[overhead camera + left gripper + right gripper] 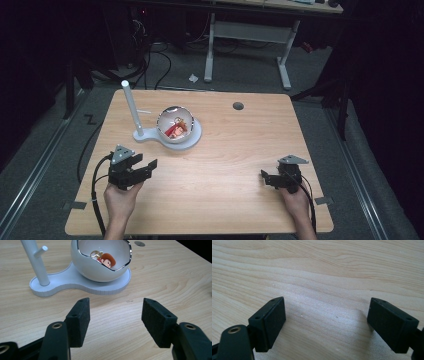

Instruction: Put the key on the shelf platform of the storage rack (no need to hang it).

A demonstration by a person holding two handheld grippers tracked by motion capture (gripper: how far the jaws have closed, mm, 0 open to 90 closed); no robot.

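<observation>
On the worktop a stand sits toward the far left; its post rises at the left end, a bowl rests on the right end, a figure lies inside. The left gripper is nearer, just before it; the right gripper well apart, right

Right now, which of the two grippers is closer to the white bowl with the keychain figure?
The left gripper. It points toward the white bowl on its stand, while the right gripper rests far off near the table's right edge.
</observation>
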